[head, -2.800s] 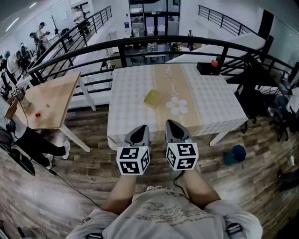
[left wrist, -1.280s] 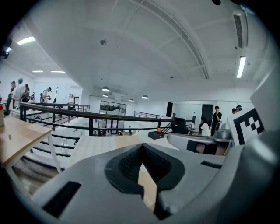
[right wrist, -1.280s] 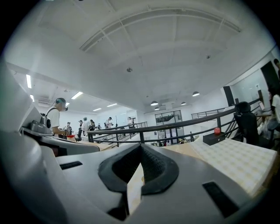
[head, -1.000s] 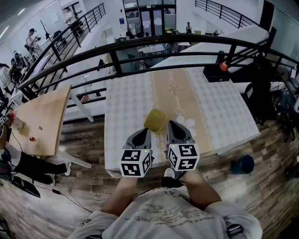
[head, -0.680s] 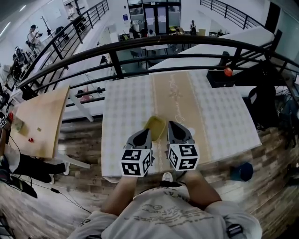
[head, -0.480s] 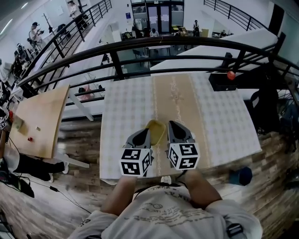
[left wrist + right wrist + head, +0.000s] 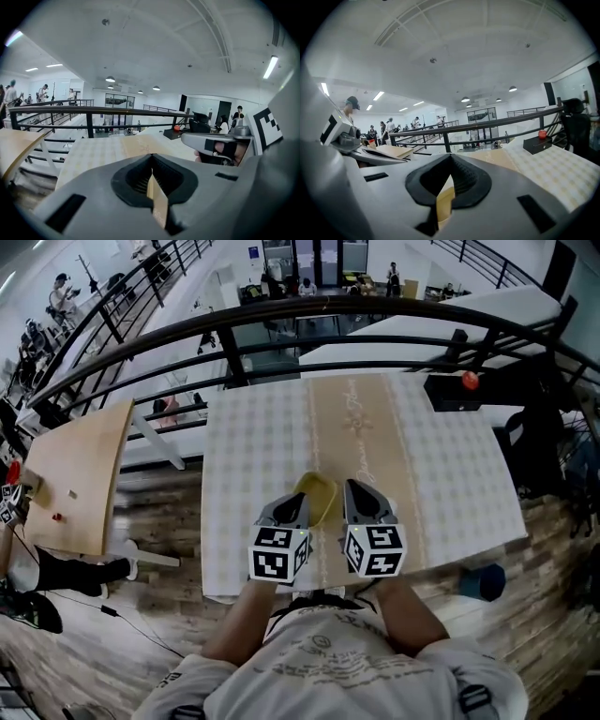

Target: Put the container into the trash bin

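Note:
A shallow yellow container (image 7: 317, 495) lies on the beige runner of the checked table (image 7: 253, 446), near its front edge. My left gripper (image 7: 294, 499) hangs just left of it, jaws shut with nothing between them. Just right of the container my right gripper (image 7: 355, 487) is also shut and empty. The container's near part is hidden between the two gripper bodies. The left gripper view looks over its closed tips (image 7: 151, 156) along the table. In the right gripper view, yellow shows through the slit under the closed tips (image 7: 450, 156). A blue trash bin (image 7: 482, 582) stands on the floor, right of the table.
A black box (image 7: 454, 392) with a red ball on it sits at the table's far right corner. A black railing (image 7: 281, 324) runs behind the table. A wooden table (image 7: 75, 474) stands to the left, and people are in the hall below.
The view has come closer to the table. Both shut grippers have advanced over its front edge and now flank the yellow container. The white flower mat is now hidden.

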The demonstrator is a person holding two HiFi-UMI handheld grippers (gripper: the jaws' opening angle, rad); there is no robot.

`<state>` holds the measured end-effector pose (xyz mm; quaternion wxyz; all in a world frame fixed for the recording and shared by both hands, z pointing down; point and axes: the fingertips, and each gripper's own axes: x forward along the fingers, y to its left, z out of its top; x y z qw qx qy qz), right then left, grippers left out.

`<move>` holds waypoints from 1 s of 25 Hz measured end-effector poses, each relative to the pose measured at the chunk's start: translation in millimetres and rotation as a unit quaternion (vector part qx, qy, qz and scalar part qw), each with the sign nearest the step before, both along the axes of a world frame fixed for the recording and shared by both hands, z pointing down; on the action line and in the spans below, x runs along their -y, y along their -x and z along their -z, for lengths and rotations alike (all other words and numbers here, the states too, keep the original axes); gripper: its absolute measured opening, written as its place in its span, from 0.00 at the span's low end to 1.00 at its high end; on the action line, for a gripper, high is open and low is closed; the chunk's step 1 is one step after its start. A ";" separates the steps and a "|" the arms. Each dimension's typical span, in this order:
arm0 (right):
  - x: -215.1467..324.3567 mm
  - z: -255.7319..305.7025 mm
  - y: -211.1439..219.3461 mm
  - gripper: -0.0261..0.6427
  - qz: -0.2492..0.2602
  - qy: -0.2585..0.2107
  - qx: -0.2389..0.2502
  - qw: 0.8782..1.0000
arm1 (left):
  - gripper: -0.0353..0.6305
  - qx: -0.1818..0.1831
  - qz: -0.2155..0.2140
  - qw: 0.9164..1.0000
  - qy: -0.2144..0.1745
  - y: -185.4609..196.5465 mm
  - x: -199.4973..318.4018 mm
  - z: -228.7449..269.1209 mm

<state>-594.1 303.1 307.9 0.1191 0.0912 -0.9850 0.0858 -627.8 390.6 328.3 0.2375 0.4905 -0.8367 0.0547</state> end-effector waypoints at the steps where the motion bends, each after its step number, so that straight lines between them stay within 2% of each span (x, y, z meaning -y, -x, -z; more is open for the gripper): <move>1: 1.6 -3.7 -0.8 0.04 -0.005 0.002 -0.003 1.000 | 0.06 -0.005 -0.003 1.000 0.004 2.0 0.5 -6.2; 7: 11.9 -30.7 -10.5 0.04 -0.038 0.015 -0.031 0.999 | 0.06 -0.035 -0.047 0.997 0.049 -0.9 14.8 -51.6; 11: 19.9 -46.7 -22.0 0.04 -0.060 0.021 -0.047 0.997 | 0.07 -0.042 -0.081 0.992 0.083 -5.0 31.3 -83.4; 13: 25.3 -55.1 -29.7 0.04 -0.072 0.025 -0.056 0.995 | 0.10 -0.037 -0.106 0.987 0.111 -6.6 41.1 -108.0; 18: 37.3 -74.4 -45.8 0.04 -0.100 0.041 -0.076 0.991 | 0.21 -0.033 -0.159 0.969 0.186 -7.7 57.8 -169.6; 25: 53.2 -86.9 -58.5 0.04 -0.122 0.045 -0.088 0.987 | 0.23 -0.038 -0.177 0.953 0.241 -7.1 80.8 -212.2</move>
